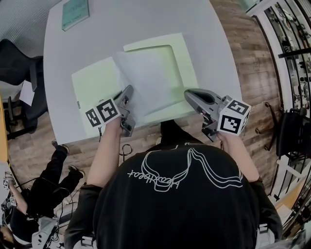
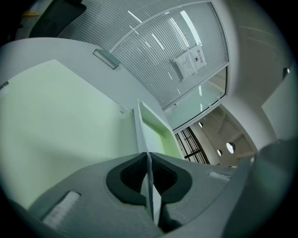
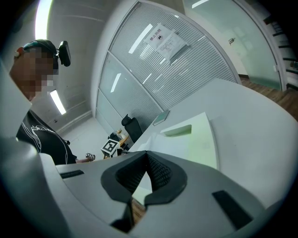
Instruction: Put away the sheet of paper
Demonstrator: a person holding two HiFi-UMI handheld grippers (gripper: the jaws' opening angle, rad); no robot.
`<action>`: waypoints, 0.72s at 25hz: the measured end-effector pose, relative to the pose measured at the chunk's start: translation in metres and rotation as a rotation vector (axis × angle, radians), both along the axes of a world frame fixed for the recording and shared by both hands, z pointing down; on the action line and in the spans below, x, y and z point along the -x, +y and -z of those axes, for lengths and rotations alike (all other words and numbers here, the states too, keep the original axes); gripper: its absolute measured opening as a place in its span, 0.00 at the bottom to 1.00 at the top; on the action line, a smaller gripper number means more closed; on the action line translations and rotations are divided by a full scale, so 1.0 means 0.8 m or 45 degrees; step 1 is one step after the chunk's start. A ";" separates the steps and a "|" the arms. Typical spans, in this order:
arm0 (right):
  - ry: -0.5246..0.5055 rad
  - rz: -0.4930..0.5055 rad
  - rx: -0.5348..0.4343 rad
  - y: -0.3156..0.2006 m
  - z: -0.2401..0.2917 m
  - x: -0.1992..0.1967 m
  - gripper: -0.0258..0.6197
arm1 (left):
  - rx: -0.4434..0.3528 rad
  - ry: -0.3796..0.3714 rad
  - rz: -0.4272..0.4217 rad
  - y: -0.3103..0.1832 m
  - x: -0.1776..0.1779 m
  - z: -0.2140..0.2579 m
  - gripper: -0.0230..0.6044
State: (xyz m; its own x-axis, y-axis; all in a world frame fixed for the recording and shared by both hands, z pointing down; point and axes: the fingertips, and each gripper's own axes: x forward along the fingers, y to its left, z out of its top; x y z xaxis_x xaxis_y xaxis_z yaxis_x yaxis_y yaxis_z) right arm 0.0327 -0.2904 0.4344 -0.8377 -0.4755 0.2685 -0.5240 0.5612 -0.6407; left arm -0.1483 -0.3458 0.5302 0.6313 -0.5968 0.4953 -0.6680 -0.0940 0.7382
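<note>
So far left at the back of the white surface (image 1: 63,58) there was a teal book (image 1: 75,13), well away from everything else. Nearer in, a pale green card folder (image 1: 95,80) lay open flat, one half left and one half right. The left tool (image 1: 129,90) was clamped tight on the near edge of the white sheet of paper (image 1: 146,78), with the paper pinched edge-on right between the pads (image 2: 135,174). The rest of the sheet ran out over the middle of the folder. Over on the right, the right tool (image 1: 190,96) had its tips pressed together on nothing, sitting at the folder's near right corner. Couldn't tell if it actually touched the card.
</note>
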 end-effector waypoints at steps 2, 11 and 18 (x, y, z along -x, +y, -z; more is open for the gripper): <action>-0.002 -0.003 0.002 -0.001 0.001 0.000 0.06 | 0.007 0.006 -0.010 -0.002 -0.004 0.000 0.05; -0.011 -0.015 0.015 -0.005 -0.007 -0.006 0.06 | 0.022 0.001 -0.085 -0.006 -0.027 -0.007 0.05; -0.021 -0.042 0.024 -0.007 -0.010 -0.017 0.06 | 0.049 -0.012 -0.145 -0.011 -0.042 -0.013 0.05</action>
State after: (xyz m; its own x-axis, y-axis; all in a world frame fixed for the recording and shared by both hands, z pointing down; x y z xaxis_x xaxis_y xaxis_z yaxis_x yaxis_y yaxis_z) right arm 0.0464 -0.2963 0.4423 -0.8259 -0.4982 0.2640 -0.5315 0.5317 -0.6594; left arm -0.1150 -0.3549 0.5409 0.6893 -0.5019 0.5225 -0.6616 -0.1419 0.7364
